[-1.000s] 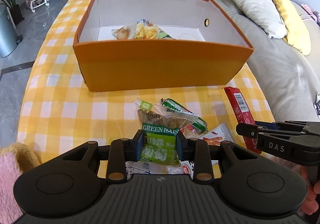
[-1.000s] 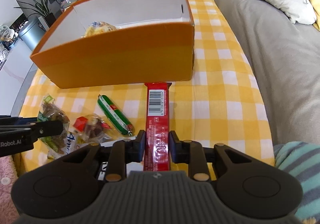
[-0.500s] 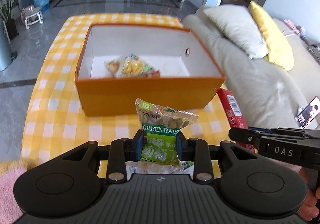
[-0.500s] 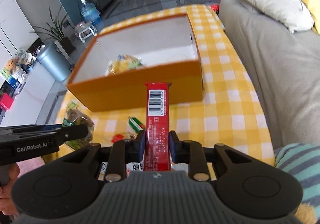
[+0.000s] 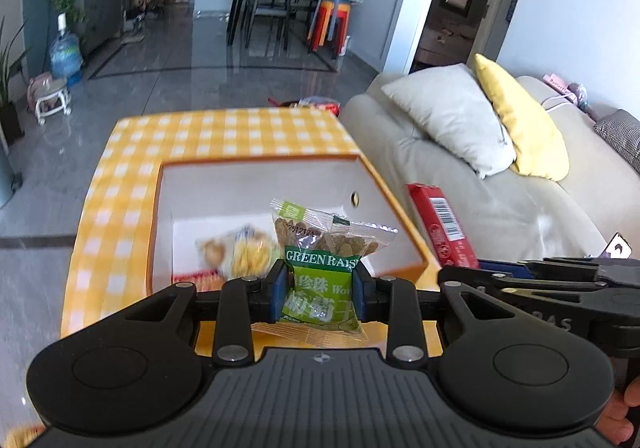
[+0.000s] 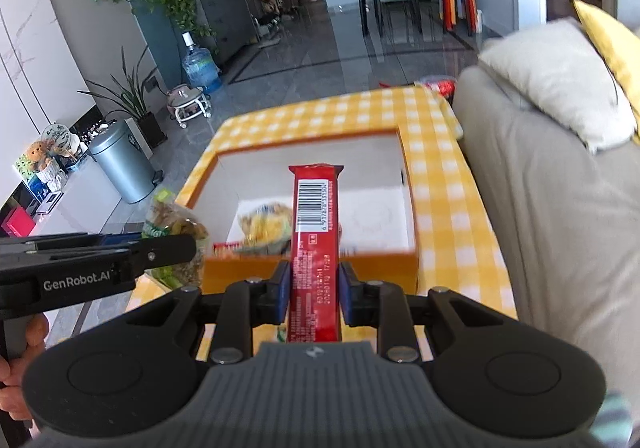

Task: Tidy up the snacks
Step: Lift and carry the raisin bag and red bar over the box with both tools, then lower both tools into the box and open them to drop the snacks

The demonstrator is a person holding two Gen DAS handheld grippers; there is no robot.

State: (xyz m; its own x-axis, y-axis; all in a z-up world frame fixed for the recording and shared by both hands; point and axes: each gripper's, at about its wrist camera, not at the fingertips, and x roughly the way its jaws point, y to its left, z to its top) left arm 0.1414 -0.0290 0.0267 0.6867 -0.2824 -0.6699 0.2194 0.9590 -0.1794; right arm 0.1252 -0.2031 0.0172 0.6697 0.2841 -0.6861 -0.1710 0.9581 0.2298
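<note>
- The left tongs (image 5: pixel 319 290) are clenched on a green raisin packet (image 5: pixel 320 272), their blue pads pressing its lower, printed half from both sides.
- The packet's clear upper half, with the raisins showing through, stands up above the pads and appears in front of the orange box (image 5: pixel 404 216).
- The right tongs (image 6: pixel 313 294) are clenched on a long red snack bar (image 6: pixel 315 232), gripped near its lower part.
- The bar runs away from the tongs with its barcode side up, and its far sealed end appears over the white inside of the orange box.
- The orange box stands open on the counter (image 5: pixel 120 184), which is covered with a yellow-and-white checked cloth.
- Inside the orange box, toward its near wall, lies a yellow snack bag (image 6: pixel 266 226); it is blurred, so its print cannot be read.
- In the left wrist view the red bar and the black right tongs show to the right of the orange box; in the right wrist view the raisin packet and the left tongs show to the box's left.
- A beige sofa (image 5: pixel 500 208) stands just to the right of the orange box's counter, carrying a pale cushion (image 5: pixel 452 116) and a yellow cushion (image 5: pixel 520 120).
- A grey bin (image 6: pixel 120 164) stands on the floor well to the left of the orange box.
</note>
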